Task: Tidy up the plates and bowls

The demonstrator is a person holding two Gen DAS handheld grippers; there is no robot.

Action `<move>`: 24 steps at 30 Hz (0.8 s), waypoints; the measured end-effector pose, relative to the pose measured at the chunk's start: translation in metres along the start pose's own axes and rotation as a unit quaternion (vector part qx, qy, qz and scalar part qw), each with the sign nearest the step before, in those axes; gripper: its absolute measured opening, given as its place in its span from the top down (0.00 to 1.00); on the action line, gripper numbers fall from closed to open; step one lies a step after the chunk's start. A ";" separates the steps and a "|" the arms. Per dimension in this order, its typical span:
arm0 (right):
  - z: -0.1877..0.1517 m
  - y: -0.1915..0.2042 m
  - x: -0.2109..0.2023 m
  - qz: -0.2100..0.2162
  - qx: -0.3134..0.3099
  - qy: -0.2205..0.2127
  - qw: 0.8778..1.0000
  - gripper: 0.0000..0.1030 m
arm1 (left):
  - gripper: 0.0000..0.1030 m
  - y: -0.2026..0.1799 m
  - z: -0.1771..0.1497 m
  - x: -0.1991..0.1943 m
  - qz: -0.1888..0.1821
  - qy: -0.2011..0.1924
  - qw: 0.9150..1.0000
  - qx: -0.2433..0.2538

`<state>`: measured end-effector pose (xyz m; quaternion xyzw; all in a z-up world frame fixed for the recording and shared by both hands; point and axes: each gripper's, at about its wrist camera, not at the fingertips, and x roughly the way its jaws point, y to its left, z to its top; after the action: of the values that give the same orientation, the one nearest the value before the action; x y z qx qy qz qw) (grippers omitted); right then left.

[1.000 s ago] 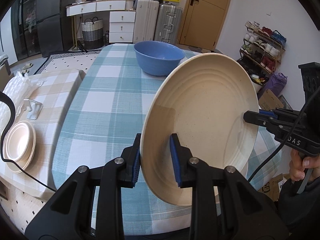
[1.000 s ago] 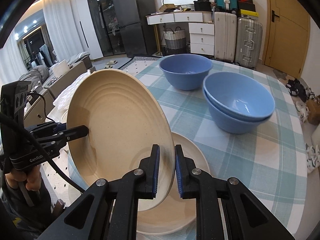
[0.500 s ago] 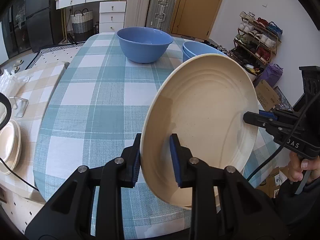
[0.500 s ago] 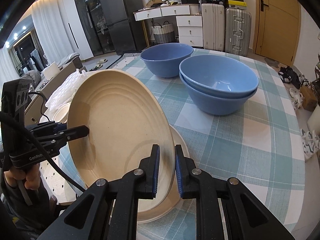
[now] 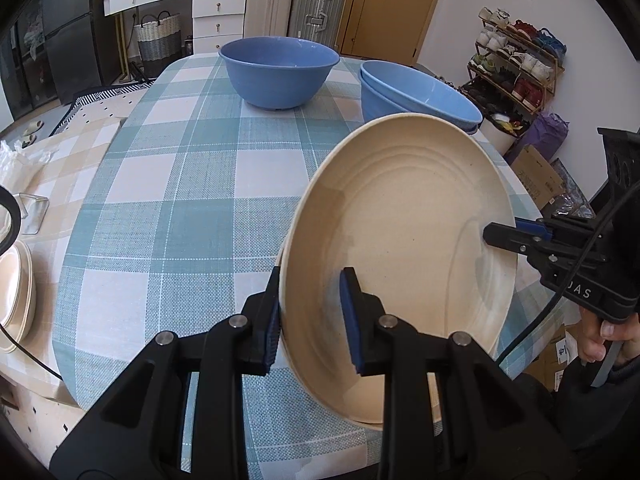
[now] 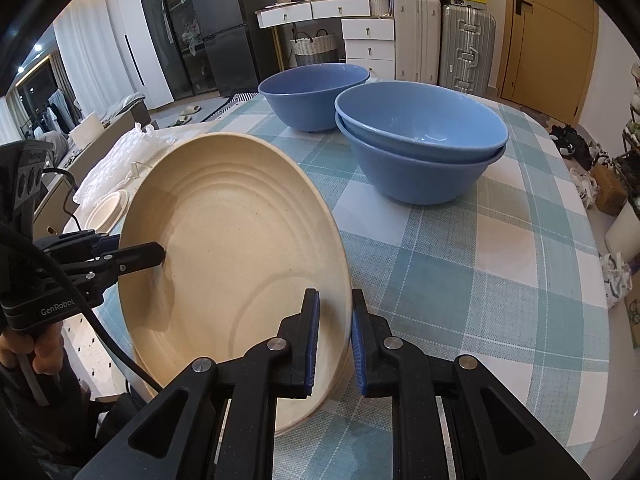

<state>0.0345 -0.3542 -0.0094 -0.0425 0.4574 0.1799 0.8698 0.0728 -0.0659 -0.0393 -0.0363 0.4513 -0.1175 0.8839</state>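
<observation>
Here, left gripper (image 5: pixel 310 312) and right gripper (image 6: pixel 334 338) each pinch the tilted beige plate (image 5: pixel 400 264); 2 stacked blue bowls (image 6: pixel 420 140) at 12 o'clock.

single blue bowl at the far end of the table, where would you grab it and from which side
Take the single blue bowl by its rim, one finger inside and one outside the wall, coming down from above on its near side. It stands upright and open with a thin flared lip, while its body looks too wide to span. The stacked blue bowls crowd its right, so the near or left rim is freer.
</observation>
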 end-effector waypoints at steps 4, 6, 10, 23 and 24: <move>-0.002 0.000 0.008 -0.010 -0.006 0.007 1.000 0.85 | 0.77 0.002 -0.003 0.007 0.000 0.008 1.000 -0.003; -0.004 0.001 0.011 -0.011 -0.006 0.010 1.000 0.85 | 0.77 0.003 -0.004 0.011 0.001 0.010 1.000 -0.003; -0.006 -0.001 0.016 -0.010 -0.005 0.014 1.000 0.85 | 0.78 0.000 -0.005 0.013 0.020 0.005 1.000 0.008; -0.011 0.001 0.020 -0.029 -0.015 0.015 0.999 0.85 | 0.85 0.001 -0.010 0.025 0.055 0.013 0.998 0.019; -0.011 0.001 0.021 -0.029 -0.014 0.016 0.999 0.85 | 0.85 0.002 -0.010 0.026 0.054 0.014 0.998 0.017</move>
<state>0.0361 -0.3507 -0.0326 -0.0708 0.4670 0.1608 0.8666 0.0800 -0.0694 -0.0661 0.0047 0.4625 -0.0783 0.8831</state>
